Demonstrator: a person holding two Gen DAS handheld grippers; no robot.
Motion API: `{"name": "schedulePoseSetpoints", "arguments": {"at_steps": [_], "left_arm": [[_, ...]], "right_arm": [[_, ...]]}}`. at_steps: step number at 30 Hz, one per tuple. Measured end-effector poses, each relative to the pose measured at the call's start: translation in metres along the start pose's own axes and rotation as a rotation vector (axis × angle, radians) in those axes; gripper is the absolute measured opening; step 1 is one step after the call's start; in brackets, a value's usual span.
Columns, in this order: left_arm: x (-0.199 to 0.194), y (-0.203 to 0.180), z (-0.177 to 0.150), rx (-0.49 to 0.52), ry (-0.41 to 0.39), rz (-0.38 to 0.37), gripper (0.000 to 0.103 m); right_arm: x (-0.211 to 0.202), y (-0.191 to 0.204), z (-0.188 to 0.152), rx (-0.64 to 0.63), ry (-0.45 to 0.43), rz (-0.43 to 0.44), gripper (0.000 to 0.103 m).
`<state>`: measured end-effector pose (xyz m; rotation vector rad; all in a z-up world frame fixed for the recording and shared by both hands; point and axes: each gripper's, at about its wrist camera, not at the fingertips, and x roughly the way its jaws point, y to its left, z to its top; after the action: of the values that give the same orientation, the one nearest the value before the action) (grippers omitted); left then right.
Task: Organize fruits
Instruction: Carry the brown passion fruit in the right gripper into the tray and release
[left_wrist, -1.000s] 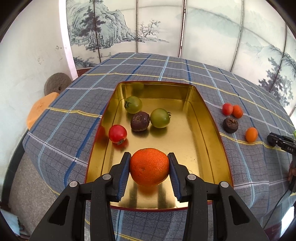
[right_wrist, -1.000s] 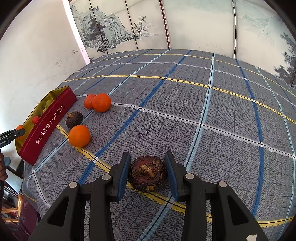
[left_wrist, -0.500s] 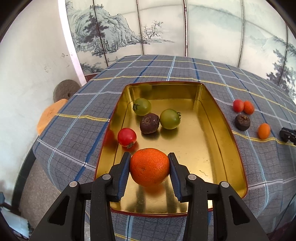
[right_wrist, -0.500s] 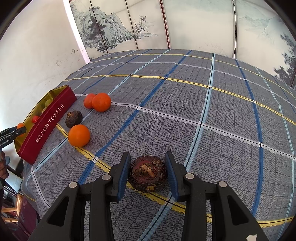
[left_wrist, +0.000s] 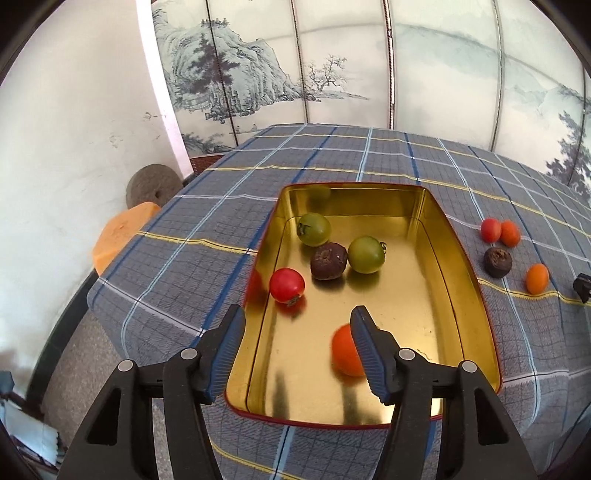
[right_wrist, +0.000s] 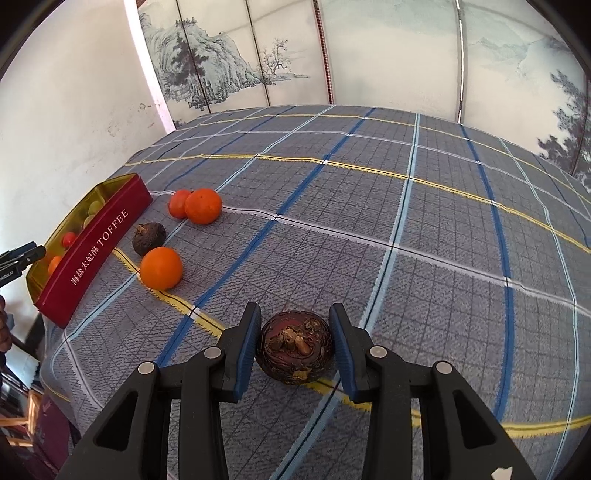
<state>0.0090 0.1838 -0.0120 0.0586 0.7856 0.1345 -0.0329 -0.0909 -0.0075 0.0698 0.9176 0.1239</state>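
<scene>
Left tool (left_wrist: 297, 321): now spread wide, nothing between the pads; half a second ago clamped on the orange (left_wrist: 345, 356). Orange released, blurred, low inside the gold tin (left_wrist: 465, 280), near its front end, partly hidden behind the right-hand finger. Probably just landed or rolling; cannot tell which. Elsewhere in tin, unmoved: red tomato (left_wrist: 287, 285) by the left wall, dark brown fruit (left_wrist: 328, 261) between two green tomatoes (left_wrist: 314, 229) and (left_wrist: 366, 254).

Meaning: one more fruit delivered, five in the tin. Left tool free for the next pick.

Right of the tin on the plaid counter (left_wrist: 184, 236): pair of small red-orange fruits (left_wrist: 500, 232), a dark fruit (left_wrist: 498, 261), a small orange (left_wrist: 537, 278). All waiting.

Right tool (right_wrist: 294, 334): narrow gap, unchanged, pads close either side of a dark mangosteen (right_wrist: 295, 347) resting on the counter. Contact on the left side looks likely; slight daylight on the right. Grip not confirmed, fruit not lifted. Likely next carry toward the tin.
</scene>
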Motion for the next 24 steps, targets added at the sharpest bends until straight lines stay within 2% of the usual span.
{"name": "schedulePoseSetpoints", "arguments": {"at_steps": [6, 14, 19, 24], "left_arm": [[-0.008, 0.004, -0.003, -0.01, -0.005, 0.007, 0.062], [-0.014, 0.011, -0.009, -0.01, -0.01, 0.041, 0.063], [-0.015, 0.021, -0.014, -0.026, -0.003, 0.051, 0.063], [-0.016, 0.033, -0.021, -0.039, 0.003, 0.066, 0.063]], "right_arm": [[-0.02, 0.025, 0.013, -0.041, -0.034, 0.025, 0.036], [-0.036, 0.114, 0.05, -0.188, -0.081, 0.171, 0.036], [-0.028, 0.173, 0.066, -0.257, -0.073, 0.295, 0.036], [-0.002, 0.227, 0.074, -0.334, -0.03, 0.353, 0.036]]}}
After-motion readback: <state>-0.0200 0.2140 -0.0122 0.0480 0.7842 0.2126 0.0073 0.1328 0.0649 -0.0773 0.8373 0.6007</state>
